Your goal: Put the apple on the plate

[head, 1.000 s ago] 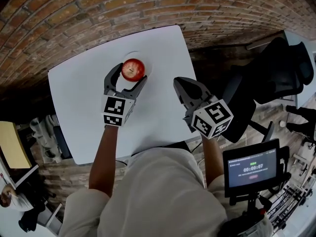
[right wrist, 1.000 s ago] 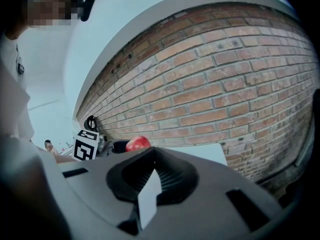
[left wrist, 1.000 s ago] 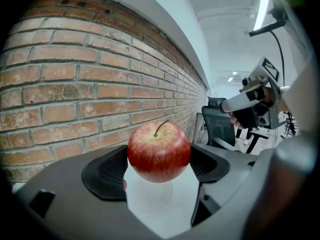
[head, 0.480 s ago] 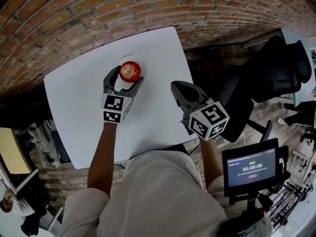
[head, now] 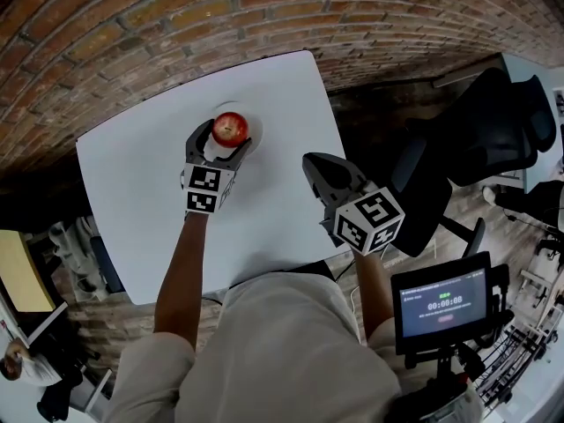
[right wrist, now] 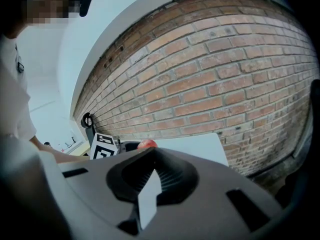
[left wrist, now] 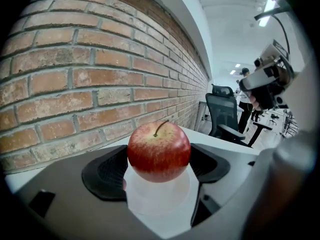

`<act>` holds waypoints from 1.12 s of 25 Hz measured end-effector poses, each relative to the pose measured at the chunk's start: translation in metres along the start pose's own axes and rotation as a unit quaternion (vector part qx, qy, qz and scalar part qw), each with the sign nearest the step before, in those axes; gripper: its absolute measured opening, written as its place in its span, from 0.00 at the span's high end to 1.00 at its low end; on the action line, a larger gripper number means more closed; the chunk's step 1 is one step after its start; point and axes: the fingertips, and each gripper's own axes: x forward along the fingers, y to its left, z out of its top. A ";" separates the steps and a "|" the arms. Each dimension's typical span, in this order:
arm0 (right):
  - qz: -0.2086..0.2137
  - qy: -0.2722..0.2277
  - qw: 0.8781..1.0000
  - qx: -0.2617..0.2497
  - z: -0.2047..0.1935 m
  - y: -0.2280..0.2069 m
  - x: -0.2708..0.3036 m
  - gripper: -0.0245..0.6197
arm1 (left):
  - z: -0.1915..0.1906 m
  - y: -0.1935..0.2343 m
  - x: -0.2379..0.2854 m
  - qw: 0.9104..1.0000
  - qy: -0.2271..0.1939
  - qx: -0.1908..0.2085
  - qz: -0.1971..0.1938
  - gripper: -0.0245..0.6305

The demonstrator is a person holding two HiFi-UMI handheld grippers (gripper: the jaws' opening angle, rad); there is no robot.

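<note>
A red apple point(head: 230, 129) point(left wrist: 159, 151) stands stem up on a small white plate point(head: 234, 107) point(left wrist: 158, 199) near the far edge of the white table point(head: 141, 192). My left gripper point(head: 226, 136) point(left wrist: 158, 168) is open, and its two dark pads point(left wrist: 105, 171) flank the apple on either side just above the plate. My right gripper point(head: 311, 160) point(right wrist: 150, 171) is shut with nothing in it. It hovers off the table's right side, well away from the apple point(right wrist: 146, 144), which shows small in the right gripper view.
A brick wall point(head: 176, 25) runs close behind the table. To the right stand a black office chair point(head: 493, 122) and a screen on a stand point(head: 443, 302). Bare tabletop lies left of and in front of the plate.
The apple has stayed on the plate while my left gripper has edged forward, so the apple sits deeper between its jaws. My right gripper has barely moved.
</note>
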 end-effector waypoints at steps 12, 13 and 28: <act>-0.001 0.015 1.000 0.006 -0.009 -0.004 0.005 0.96 | -0.029 0.011 0.020 0.999 0.035 0.001 0.008 0.37; -0.001 0.016 1.000 0.006 -0.010 -0.004 0.006 0.96 | -0.031 0.012 0.022 0.999 0.035 0.000 0.007 0.37; 0.002 0.025 1.000 0.014 -0.015 -0.003 0.013 0.96 | -0.045 0.013 0.035 0.998 0.059 -0.004 -0.003 0.37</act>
